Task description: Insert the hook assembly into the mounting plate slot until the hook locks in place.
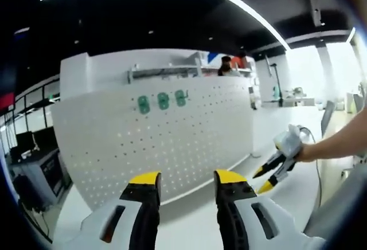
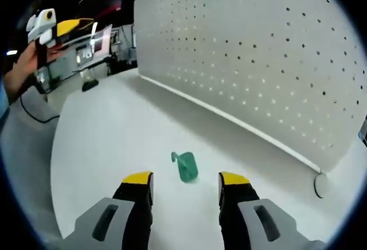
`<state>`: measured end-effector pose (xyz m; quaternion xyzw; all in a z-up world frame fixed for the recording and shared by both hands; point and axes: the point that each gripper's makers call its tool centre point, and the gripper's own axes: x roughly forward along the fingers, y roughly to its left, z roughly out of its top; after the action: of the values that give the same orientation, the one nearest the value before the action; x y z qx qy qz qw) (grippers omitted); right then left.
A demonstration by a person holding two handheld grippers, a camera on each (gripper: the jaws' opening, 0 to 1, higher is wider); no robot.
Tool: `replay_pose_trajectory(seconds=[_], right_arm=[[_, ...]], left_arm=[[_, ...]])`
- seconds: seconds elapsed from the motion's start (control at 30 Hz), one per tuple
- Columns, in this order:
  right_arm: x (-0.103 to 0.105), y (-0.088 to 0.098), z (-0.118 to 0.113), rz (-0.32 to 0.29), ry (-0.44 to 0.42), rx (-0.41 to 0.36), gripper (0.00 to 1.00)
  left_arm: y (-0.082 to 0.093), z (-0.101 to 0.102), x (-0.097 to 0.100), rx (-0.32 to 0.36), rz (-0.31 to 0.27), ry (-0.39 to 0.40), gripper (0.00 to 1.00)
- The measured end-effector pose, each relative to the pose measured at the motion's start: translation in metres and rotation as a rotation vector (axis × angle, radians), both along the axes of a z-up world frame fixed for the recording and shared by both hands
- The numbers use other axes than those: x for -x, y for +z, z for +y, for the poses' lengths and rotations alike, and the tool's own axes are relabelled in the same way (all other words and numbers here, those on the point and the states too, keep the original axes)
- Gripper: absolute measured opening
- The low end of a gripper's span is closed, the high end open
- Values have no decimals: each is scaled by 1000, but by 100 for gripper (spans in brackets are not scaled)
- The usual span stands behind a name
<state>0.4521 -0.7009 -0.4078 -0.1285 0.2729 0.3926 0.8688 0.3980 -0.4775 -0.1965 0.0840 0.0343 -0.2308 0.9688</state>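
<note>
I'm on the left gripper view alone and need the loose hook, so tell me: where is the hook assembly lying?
Observer: The green hook lies on the white table, just ahead of the right gripper, apart from its open jaws.
Operator: How does it sit against the pegboard?
Observer: It rests well clear of the pegboard, out on the bare tabletop short of the board's bottom edge.
Operator: Anything else near that edge?
Observer: A small round white disc sits on the table by the board's lower end.
Operator: And my own gripper?
Observer: The left gripper is held up in a hand, away from the hook; I cannot tell whether it is empty.
</note>
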Motion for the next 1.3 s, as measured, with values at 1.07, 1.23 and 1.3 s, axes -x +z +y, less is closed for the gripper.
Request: replay_pose_trajectory(seconds=[1.07, 1.23, 1.3], right_arm=[[-11, -19, 8, 36, -35, -28, 23], [-14, -20, 7, 17, -40, -28, 19], [-14, -20, 7, 3, -34, -13, 18]], left_arm=[[-7, 2, 5, -9, 26, -5, 43], [-5, 2, 5, -16, 10, -4, 41], [-6, 2, 4, -16, 12, -4, 41]])
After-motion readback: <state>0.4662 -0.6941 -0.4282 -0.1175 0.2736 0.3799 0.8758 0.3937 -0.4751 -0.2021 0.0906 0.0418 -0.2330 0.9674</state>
